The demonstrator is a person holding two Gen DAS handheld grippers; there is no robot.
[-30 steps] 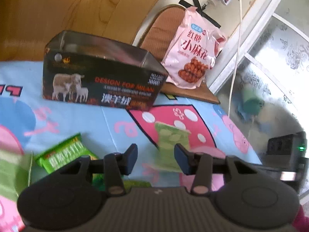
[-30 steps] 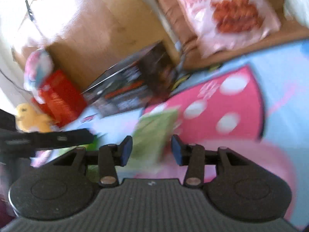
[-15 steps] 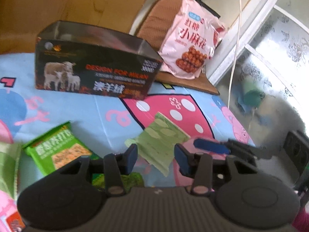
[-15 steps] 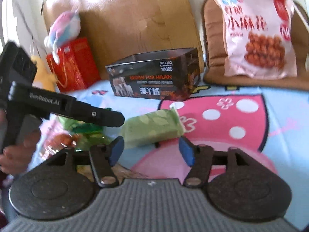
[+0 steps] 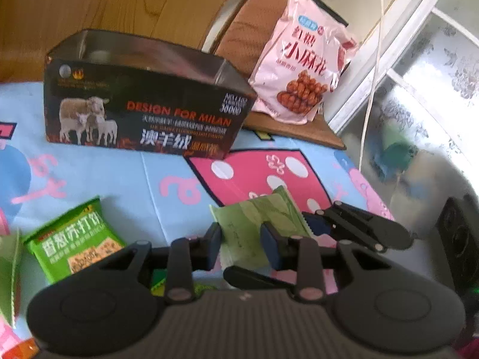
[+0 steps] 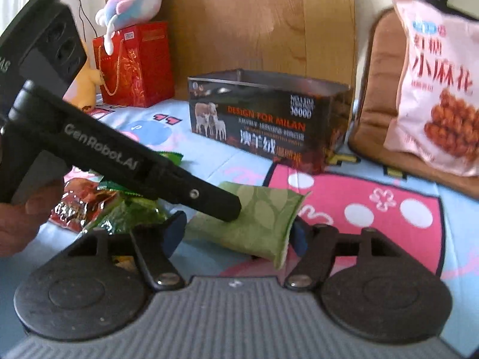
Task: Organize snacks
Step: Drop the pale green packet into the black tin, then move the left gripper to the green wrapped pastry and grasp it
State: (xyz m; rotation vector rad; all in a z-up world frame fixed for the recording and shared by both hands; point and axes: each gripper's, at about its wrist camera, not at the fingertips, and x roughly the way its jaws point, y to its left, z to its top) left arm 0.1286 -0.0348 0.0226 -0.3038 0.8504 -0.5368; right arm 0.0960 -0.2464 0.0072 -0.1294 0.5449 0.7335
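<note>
A pale green snack packet [image 5: 257,218] [image 6: 263,218] lies on the cartoon-print cloth [image 5: 119,176]. My left gripper [image 5: 241,245] is shut on its near end, one pad against each side. In the right wrist view, the left gripper's finger [image 6: 215,200] lies across the packet. My right gripper [image 6: 238,233] stands wide with the packet between its fingers, and I see no pad pressing. Its fingers [image 5: 353,224] reach in from the right in the left wrist view. Behind stands an open black box [image 5: 143,119] [image 6: 269,119] printed with sheep.
A pink snack bag [image 5: 302,68] [image 6: 440,89] leans on a brown cushion [image 5: 248,30]. A green cracker packet [image 5: 74,245] lies at the left, near red [image 6: 77,200] and green [image 6: 131,212] packets. A red gift bag [image 6: 137,62] and plush toy [image 6: 131,0] stand behind. A hand [image 6: 27,218] holds the left gripper.
The left jaws have closed onto the pale green packet. The right gripper has rolled level, widened its jaws and come in around the packet's other end.
</note>
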